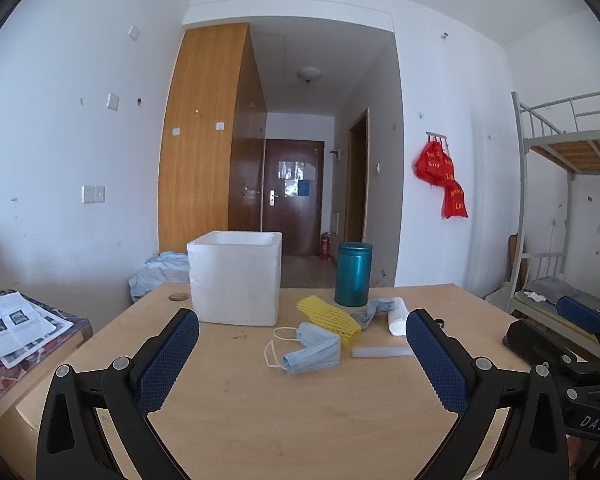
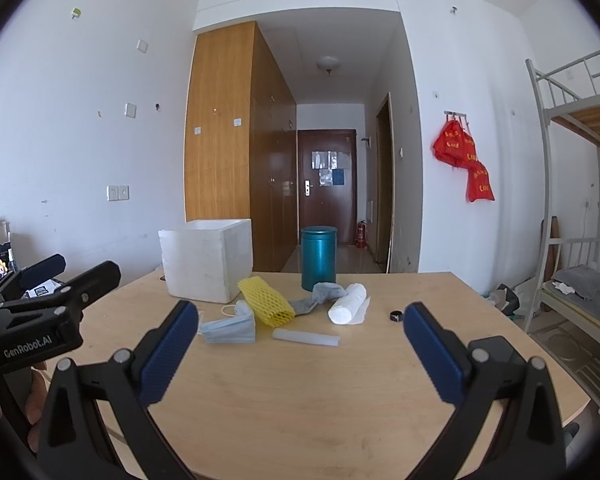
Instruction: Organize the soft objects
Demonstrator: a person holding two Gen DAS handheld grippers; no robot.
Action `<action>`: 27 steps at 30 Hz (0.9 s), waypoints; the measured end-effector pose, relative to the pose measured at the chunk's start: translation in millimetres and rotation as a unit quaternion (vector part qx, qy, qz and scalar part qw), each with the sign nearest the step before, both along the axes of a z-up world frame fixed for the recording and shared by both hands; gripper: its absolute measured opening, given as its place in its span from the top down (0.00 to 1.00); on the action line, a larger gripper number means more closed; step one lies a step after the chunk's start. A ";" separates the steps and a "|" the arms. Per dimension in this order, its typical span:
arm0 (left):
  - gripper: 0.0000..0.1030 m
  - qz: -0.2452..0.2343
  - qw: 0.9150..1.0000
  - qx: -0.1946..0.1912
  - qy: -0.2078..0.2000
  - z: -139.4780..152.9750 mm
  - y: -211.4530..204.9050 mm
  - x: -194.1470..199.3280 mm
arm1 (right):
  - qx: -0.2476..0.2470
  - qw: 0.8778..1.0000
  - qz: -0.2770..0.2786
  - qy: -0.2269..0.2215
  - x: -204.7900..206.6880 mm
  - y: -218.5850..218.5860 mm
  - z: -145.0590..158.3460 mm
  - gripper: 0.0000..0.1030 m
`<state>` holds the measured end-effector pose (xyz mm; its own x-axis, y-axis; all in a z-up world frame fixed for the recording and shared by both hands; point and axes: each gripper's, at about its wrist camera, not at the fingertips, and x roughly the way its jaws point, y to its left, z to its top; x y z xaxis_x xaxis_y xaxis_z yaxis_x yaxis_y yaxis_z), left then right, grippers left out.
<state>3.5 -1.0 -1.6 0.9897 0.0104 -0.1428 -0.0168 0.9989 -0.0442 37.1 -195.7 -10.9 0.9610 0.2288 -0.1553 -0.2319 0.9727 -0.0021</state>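
Observation:
On the wooden table (image 1: 284, 408) lie a blue face mask (image 1: 308, 352), a yellow foam net (image 1: 329, 315), a grey sock (image 1: 370, 310), a white cloth roll (image 1: 397, 316) and a clear tube (image 1: 380, 352). The same things show in the right wrist view: mask (image 2: 230, 326), net (image 2: 266, 301), sock (image 2: 320, 296), roll (image 2: 348, 303), tube (image 2: 306, 337). A white foam box (image 1: 236, 278) stands behind them, open at the top. My left gripper (image 1: 302, 360) is open and empty, short of the mask. My right gripper (image 2: 300, 356) is open and empty, short of the tube.
A teal canister (image 1: 353, 274) stands behind the sock. A small black ring (image 2: 396, 315) lies right of the roll. A side table with papers (image 1: 16, 320) is at the left. A bunk bed (image 2: 580, 200) stands at the right.

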 end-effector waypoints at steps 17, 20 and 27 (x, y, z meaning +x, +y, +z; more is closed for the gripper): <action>0.00 0.004 1.000 -0.002 -0.005 3.3 0.3 -2.5 | 0.003 1.000 -0.001 -0.004 -1.3 0.6 -1.2 0.00; 0.00 0.006 1.000 -0.001 -0.009 3.1 0.5 -6.2 | 0.005 1.000 0.000 -0.006 -3.7 0.3 -0.3 0.00; 0.00 0.006 1.000 0.000 -0.009 2.2 0.4 -6.8 | 0.006 1.000 -0.001 -0.002 -2.9 0.0 -0.8 0.00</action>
